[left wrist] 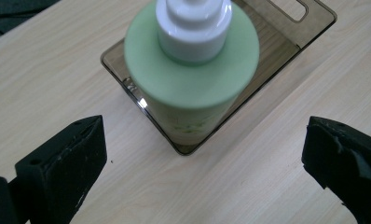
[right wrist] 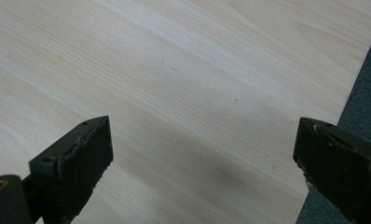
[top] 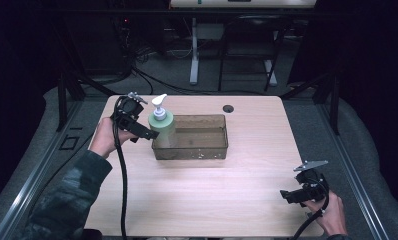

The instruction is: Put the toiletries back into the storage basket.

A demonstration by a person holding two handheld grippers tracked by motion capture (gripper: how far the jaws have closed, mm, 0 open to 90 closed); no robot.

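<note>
We see a green pump bottle [top: 162, 127] with a white pump head [top: 159, 106] standing upright in the left end of a clear smoky tray [top: 207, 150], which sits on the wooden table [top: 207, 195] toward its far side. In the left gripper view the bottle [left wrist: 193, 79] rises from the tray's near corner [left wrist: 186, 149], in front of the jaws and not between them. Our left gripper [top: 144, 131] is just beside the bottle on its left, its jaws spread wide with nothing in them. Our right gripper [top: 287, 196] hangs well apart near the table's front right corner, jaws likewise wide and empty over bare wood [right wrist: 183, 84], close to the table edge.
</note>
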